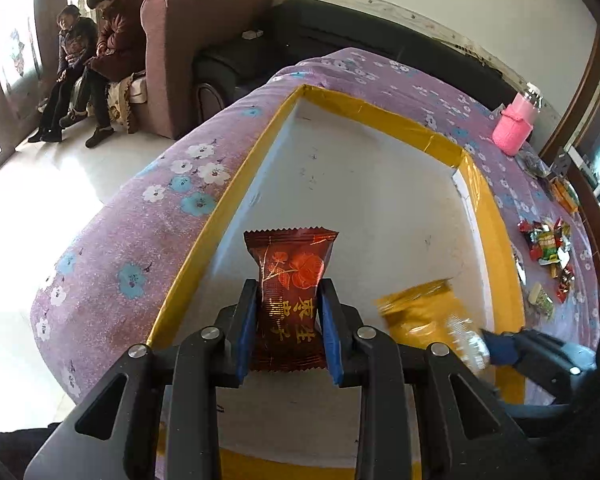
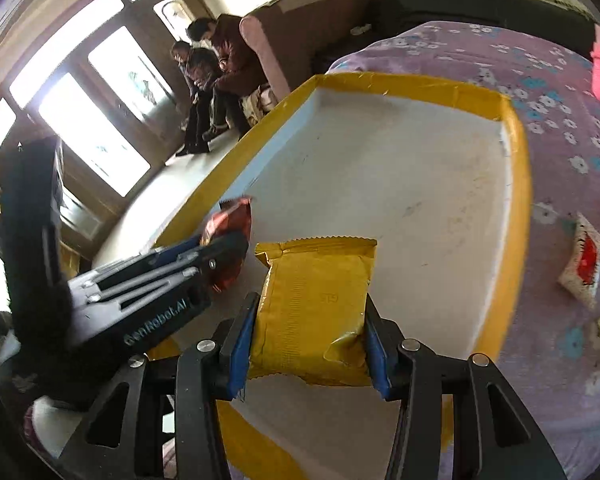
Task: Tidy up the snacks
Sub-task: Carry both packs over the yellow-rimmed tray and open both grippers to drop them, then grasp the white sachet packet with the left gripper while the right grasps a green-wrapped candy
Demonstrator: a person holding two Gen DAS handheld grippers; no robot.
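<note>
Tray (image 1: 236, 184) with a yellow rim and white floor is the landmark, lying on the flower-patterned worktop (image 1: 140, 216). Over its near end, the left tool (image 1: 288, 332) pinches a dark red snack packet (image 1: 290, 284) upright between its blue pads. Loose snacks (image 1: 546, 248) lie outside the tray's right rim.

Right wrist view: over the same near end, the right tool (image 2: 308, 336) clamps a yellow snack packet (image 2: 316, 296), with the left tool (image 2: 224, 248) just beside it.

Both wrist views look steeply down, close over the tray (image 1: 400, 124).
</note>
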